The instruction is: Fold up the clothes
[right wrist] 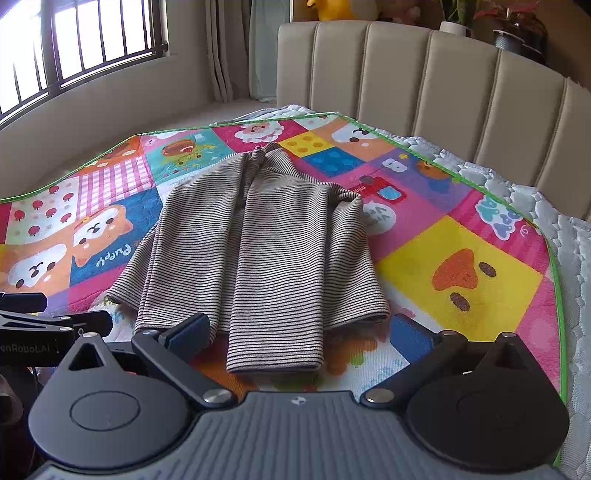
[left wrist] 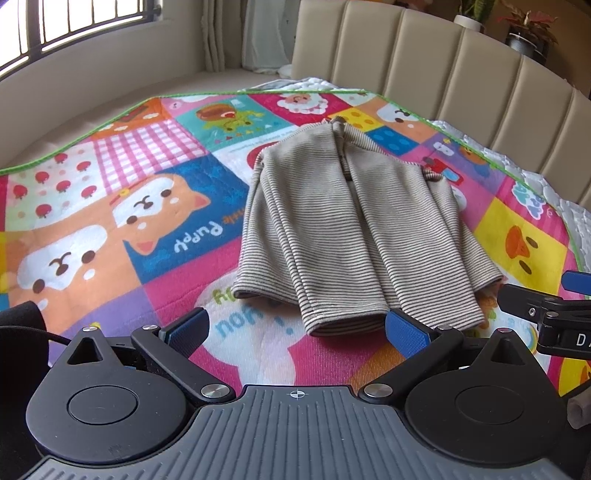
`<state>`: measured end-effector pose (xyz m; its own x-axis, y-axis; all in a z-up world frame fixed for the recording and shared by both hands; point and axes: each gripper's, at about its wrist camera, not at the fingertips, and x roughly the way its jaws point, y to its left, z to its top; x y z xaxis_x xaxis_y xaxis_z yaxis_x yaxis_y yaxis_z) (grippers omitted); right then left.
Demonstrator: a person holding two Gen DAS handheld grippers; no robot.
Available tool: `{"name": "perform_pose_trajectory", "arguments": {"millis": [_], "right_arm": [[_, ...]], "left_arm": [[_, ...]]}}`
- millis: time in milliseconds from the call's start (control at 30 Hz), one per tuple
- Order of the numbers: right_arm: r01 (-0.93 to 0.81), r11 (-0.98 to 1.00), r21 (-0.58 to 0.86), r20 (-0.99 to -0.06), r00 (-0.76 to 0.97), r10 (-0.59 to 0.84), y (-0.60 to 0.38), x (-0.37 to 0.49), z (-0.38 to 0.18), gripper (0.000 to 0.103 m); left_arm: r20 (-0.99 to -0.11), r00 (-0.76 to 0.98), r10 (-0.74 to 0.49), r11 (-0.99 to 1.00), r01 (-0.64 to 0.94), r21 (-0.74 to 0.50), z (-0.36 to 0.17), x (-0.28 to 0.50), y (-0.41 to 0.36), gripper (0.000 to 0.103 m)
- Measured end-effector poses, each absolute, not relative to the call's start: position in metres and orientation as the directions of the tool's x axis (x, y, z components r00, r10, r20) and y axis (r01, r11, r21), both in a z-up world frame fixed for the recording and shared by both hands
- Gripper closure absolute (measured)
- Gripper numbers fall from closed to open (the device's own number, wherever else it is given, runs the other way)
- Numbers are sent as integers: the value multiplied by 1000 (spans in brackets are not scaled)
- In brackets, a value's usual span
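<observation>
So there's a beige knit top with thin dark stripes [left wrist: 354, 236] lying flat on a bright patchwork cartoon play mat with a green edge [left wrist: 122, 206], and the mat is spread over a white quilted mattress [right wrist: 576, 258]. The top has both sides turned in toward the middle, so it's a long narrow shape, neck end pointing away toward the cream padded headboard [left wrist: 461, 66], hem end nearest the cameras. One folded-in sleeve hangs a bit past the hem, the cuff sitting on the mat.

Left tongs [left wrist: 295, 330] are wide apart with nothing in them, hovering low just short of the hem. From the left wrist view the blue pad of the right-hand finger [left wrist: 404, 334] sits right by that sleeve cuff, but I can't tell if it's actually touching.

Right tongs [right wrist: 301, 336] are spread wide too and carry nothing. In the right wrist view the sleeve cuff lies between the two fingers, hem edge just beyond the tips.

Each camera catches a bit of the other tool at its edge, so the two are side by side. Barred window [right wrist: 74, 44] at the far left, potted plants [left wrist: 528, 29] behind the headboard.
</observation>
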<state>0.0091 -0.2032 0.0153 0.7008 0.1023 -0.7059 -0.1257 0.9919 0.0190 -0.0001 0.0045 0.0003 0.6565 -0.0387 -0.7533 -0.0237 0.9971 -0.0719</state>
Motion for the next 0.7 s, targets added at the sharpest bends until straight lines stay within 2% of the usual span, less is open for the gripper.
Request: {"name": "perform_pose_trajectory", "arguments": {"millis": [700], "right_arm": [[-129,991,19,-707,700,105,-203,9,16,0]], "left_arm": [[-758,651,-39,997,-29,-75,0,-1,5,0]]}}
